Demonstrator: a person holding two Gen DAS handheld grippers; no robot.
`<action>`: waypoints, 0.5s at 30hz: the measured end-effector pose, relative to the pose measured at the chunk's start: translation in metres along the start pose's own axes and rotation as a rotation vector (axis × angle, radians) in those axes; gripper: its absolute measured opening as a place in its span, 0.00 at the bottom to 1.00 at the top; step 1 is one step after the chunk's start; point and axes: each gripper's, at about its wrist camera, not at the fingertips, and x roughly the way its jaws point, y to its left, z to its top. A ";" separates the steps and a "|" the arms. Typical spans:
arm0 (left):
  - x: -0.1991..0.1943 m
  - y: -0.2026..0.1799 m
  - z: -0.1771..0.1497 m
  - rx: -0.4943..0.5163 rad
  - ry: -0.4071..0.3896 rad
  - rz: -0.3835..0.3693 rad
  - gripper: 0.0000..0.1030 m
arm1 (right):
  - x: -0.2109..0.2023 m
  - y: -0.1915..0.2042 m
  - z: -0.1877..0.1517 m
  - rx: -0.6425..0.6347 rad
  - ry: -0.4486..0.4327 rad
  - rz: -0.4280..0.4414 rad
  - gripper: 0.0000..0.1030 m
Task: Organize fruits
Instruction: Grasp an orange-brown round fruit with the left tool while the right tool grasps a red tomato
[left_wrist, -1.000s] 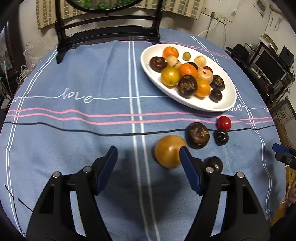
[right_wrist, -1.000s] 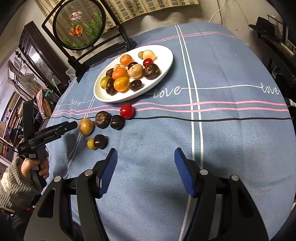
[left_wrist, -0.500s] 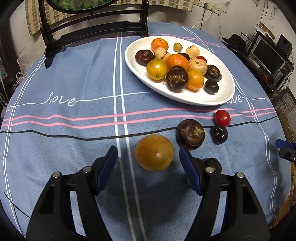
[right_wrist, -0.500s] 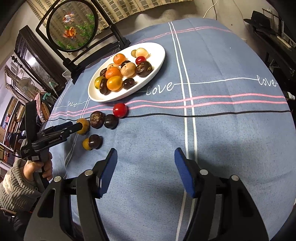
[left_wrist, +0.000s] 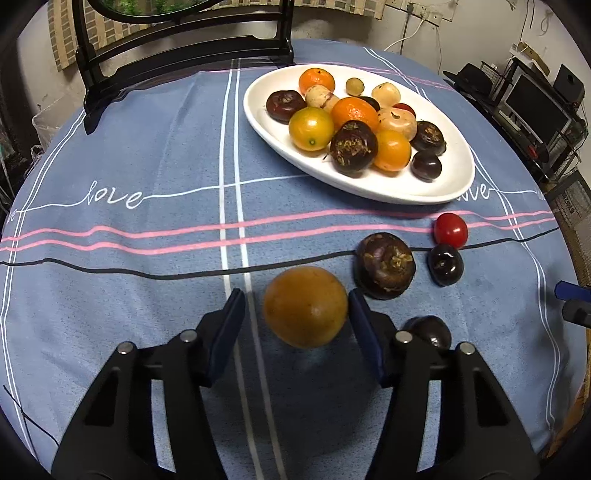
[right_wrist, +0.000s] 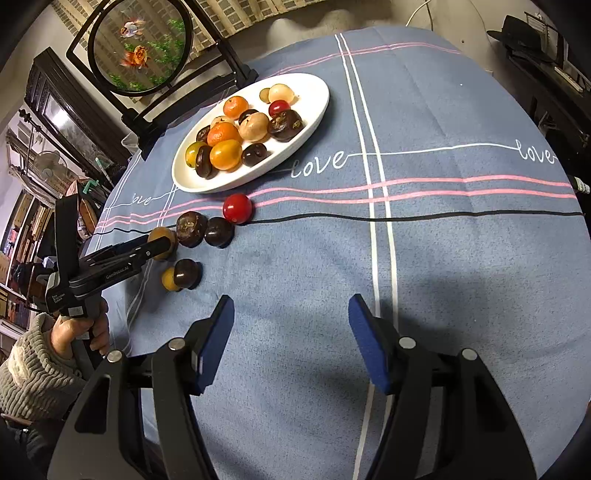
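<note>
The left tool (left_wrist: 295, 314) stands open around the large orange fruit (left_wrist: 306, 307) on the blue-clothed counter (left_wrist: 110, 155), its blue pads either side of the fruit's widest part: the right pad (left_wrist: 364, 334) looks to be touching or just beside the skin, while the left pad (left_wrist: 227, 332) is a little apart from it. The fruit is nearly round, so it offers no long axis to line up with; what matters is that it lies straight ahead between the pads, slightly toward the right one. The white oval plate (left_wrist: 458, 184), already heaped with oranges and dark fruits, lies farther ahead and to the right, across the pink stripes. A large dark fruit (left_wrist: 385, 265) sits just beside the orange fruit on its right, with a smaller dark one (left_wrist: 445, 264) and a red cherry tomato (left_wrist: 450, 229) beyond, and another dark fruit (left_wrist: 428, 330) is half hidden behind the right finger. The right tool (right_wrist: 291, 338) hangs open over bare cloth, well apart from every loose fruit, so the left is clearly the nearer. The next move probably calls for closing squarely without nudging the dark neighbour.
</note>
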 end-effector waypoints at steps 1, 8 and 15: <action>0.002 -0.001 0.000 0.001 0.005 -0.002 0.54 | 0.001 0.000 0.000 0.001 0.003 -0.001 0.63; 0.000 0.000 -0.005 -0.029 0.000 -0.018 0.45 | 0.001 0.002 0.000 -0.018 0.000 -0.008 0.63; -0.030 0.023 -0.020 -0.094 -0.021 -0.003 0.45 | 0.024 0.033 0.024 -0.180 -0.011 -0.013 0.63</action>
